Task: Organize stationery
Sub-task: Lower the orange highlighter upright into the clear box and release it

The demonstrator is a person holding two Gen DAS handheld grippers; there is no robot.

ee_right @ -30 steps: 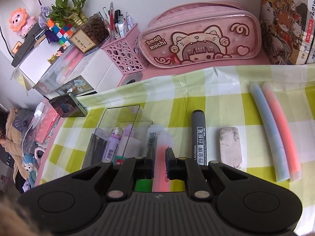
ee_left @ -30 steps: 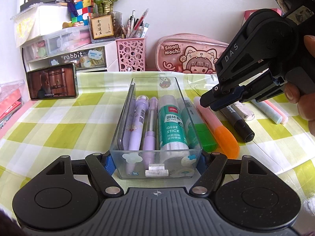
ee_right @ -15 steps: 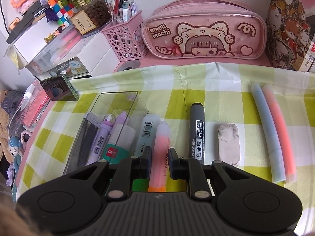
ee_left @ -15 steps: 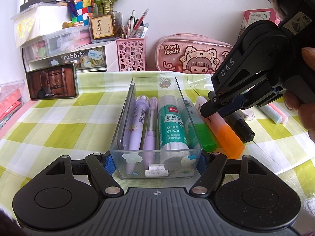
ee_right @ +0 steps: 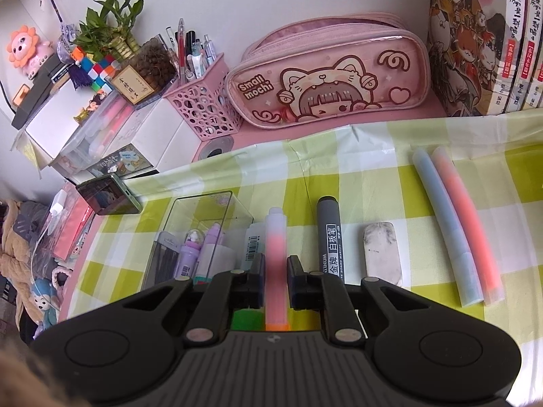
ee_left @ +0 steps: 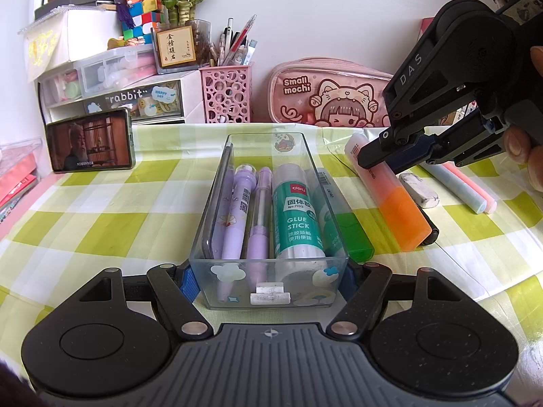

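Note:
My left gripper (ee_left: pixel 268 281) is shut on the near end of a clear plastic box (ee_left: pixel 217 203), its blue pads pressing both sides. Inside lie two purple pens (ee_left: pixel 237 210) and a glue stick (ee_left: pixel 297 217). A green highlighter (ee_left: pixel 349 234) rests just right of the box. My right gripper (ee_right: pixel 275 271) has its jaws closing on an orange highlighter (ee_right: pixel 275 237), with the pads against its sides. In the left wrist view that gripper (ee_left: pixel 400 152) holds the orange highlighter (ee_left: pixel 390 200) by its pale cap end, and the orange end hangs over a black marker (ee_left: pixel 431 234).
On the checked cloth right of the black marker (ee_right: pixel 329 234) lie a worn eraser (ee_right: pixel 381 254) and blue (ee_right: pixel 437 224) and pink (ee_right: pixel 465 224) sticks. A pink pencil case (ee_right: pixel 325 78), pink pen cup (ee_right: pixel 200 108), phone (ee_left: pixel 90 144) and books (ee_right: pixel 482 40) line the back.
The right gripper rose and drew back to the right with the orange highlighter between its fingers. The highlighter came off the cloth and now overlaps the black marker. The left gripper and box stayed put.

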